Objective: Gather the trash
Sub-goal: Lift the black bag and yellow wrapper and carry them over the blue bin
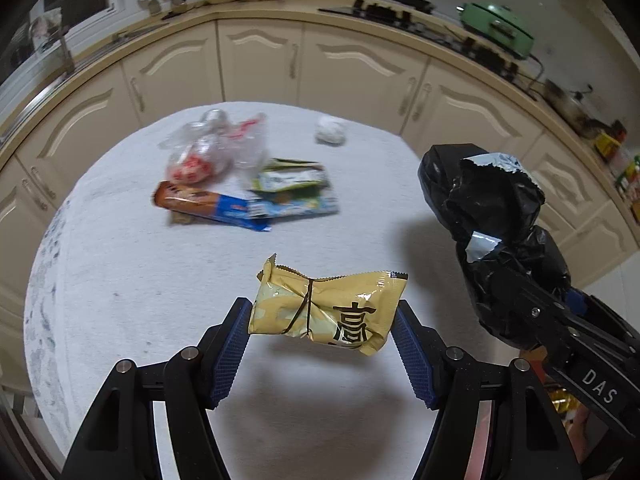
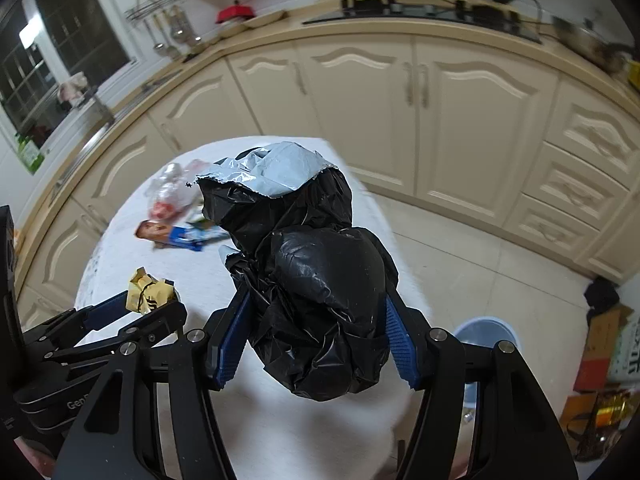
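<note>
My left gripper [image 1: 322, 316] holds a yellow snack wrapper [image 1: 326, 308] between its blue pads, lifted clear of the bench [image 1: 120, 288], low in the centre of the left wrist view. My right gripper [image 2: 316, 312] is clamped on a crumpled black plastic bag [image 2: 316, 280] with a silver-grey lining showing at its top; in the left wrist view this bundle [image 1: 496, 216] sits at the right of the frame, apart from the wrapper.

The bench is covered in a white cloth and its far edge curves across the upper middle of the left wrist view, with cream cabinet doors [image 1: 360, 68] behind it. Between the wrapper and the remaining litter lies a wide bare stretch of cloth. In the right wrist view the bench's right edge falls away to pale floor tiles [image 2: 480, 260], which are open toward the cabinets.

More trash lies in the upper middle of the left wrist view: a clear plastic bag [image 1: 212, 148] with something red inside, an orange-and-blue packet [image 1: 208, 208] just below it, green and blue flat wrappers [image 1: 296, 192] touching that packet on its right, and a small white crumpled ball [image 1: 330, 131] apart near the far edge.

At the lower right of the right wrist view, a pale blue bin [image 2: 486, 334] stands on the floor beside the bench; my gripper blocks most of it, so I cannot tell its contents. Cardboard boxes [image 2: 608, 340] sit at the far right.
</note>
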A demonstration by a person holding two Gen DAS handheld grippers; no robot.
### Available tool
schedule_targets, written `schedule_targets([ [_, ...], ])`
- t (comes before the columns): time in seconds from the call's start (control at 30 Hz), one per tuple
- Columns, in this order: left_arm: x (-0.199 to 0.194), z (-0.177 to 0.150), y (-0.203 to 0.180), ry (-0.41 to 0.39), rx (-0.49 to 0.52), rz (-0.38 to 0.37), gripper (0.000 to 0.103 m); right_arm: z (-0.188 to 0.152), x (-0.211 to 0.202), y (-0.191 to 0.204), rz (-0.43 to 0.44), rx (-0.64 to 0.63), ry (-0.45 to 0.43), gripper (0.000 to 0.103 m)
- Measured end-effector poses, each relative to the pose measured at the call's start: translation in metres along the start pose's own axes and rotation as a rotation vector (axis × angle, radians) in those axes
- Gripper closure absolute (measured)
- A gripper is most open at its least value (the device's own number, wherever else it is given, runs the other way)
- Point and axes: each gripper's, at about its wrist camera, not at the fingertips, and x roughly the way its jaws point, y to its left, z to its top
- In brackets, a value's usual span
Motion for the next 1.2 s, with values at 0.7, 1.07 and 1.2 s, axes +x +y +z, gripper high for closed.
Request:
schedule_targets([
  [0.7, 0.037, -0.014, -0.168, 0.073, 0.271, -0.130, 0.038, -0.038, -0.066, -0.149, -0.167, 0.238, -0.057, 0.040],
  [1.07, 0.089, -0.006, -0.242, 0.144, 0.393, -0.172, 0.038, -0.057, -0.077, -0.221, -0.233, 0.372, -0.036, 0.040],
  [1.2, 0.112, 0.001, -0.264, 0.166, 0.421, -0.170, 0.038, -0.063, -0.075, -0.244, -0.250, 0.406, -0.019, 0.040],
])
